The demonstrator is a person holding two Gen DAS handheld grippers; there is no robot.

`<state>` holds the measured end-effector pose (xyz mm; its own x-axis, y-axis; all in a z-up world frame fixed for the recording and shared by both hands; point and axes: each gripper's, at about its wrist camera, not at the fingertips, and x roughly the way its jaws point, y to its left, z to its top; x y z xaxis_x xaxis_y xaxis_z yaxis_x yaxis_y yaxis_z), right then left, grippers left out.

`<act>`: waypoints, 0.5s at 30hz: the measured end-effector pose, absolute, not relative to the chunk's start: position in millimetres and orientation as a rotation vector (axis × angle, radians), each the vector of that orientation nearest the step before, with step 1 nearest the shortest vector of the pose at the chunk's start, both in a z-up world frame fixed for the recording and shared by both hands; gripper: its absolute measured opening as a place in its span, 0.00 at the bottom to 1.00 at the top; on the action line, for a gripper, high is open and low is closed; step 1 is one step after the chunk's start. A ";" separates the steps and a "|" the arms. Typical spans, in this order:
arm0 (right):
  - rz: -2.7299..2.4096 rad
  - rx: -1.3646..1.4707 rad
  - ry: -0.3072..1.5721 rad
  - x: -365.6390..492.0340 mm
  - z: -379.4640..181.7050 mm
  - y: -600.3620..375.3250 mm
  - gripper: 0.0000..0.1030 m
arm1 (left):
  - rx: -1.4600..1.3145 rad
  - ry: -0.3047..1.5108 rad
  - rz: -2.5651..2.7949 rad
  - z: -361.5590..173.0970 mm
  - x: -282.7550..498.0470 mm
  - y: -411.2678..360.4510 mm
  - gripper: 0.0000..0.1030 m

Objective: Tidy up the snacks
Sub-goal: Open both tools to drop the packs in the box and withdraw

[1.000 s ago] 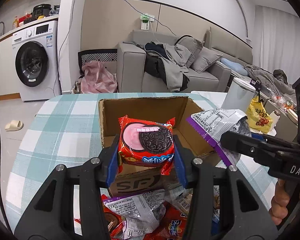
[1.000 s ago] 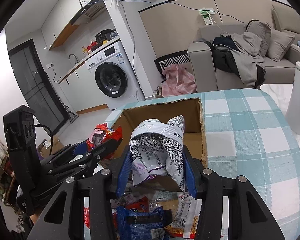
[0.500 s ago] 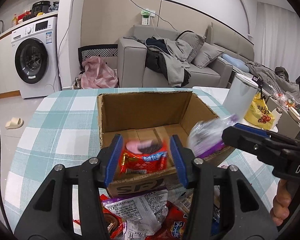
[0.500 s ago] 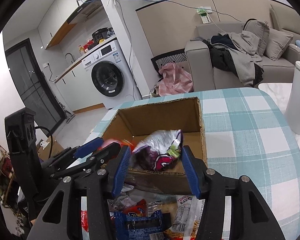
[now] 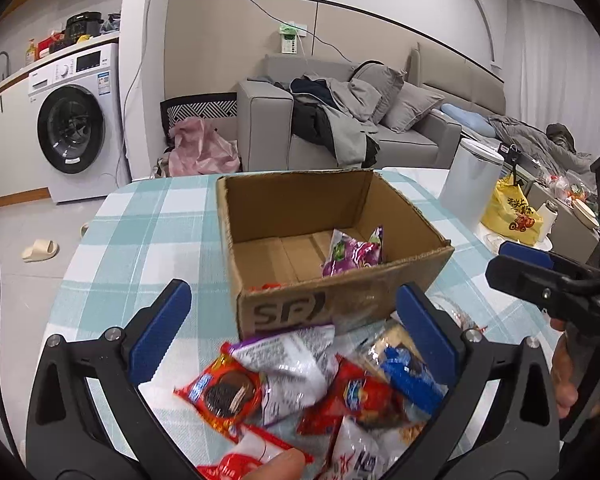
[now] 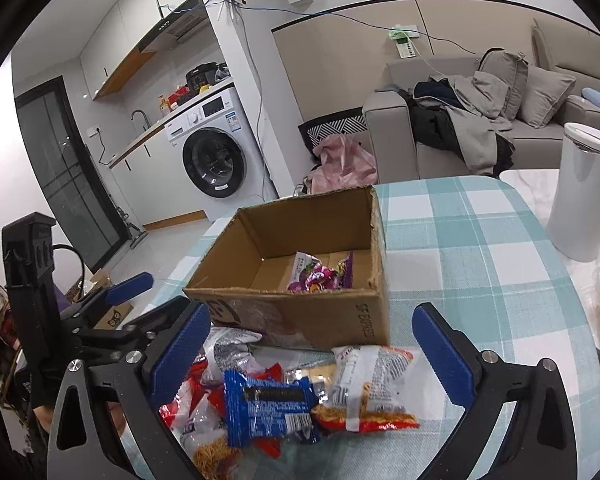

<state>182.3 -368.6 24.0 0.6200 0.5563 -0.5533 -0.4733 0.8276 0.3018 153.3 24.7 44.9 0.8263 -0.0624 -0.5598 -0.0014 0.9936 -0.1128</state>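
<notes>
Both grippers, left and right, fingers just spread wide, holding nothing

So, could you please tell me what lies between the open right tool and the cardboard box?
Loose snack packets, including a blue one, lie on the table before the box; the right wrist view shows it.

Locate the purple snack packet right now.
The purple snack packet lies inside the cardboard box, on its floor toward the right wall in the left wrist view; the right wrist view shows it behind the box's front wall.
</notes>
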 end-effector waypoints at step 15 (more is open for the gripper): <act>0.609 0.120 0.703 140.9 6.7 -383.6 1.00 | -0.172 0.615 0.029 41.2 77.7 50.3 0.99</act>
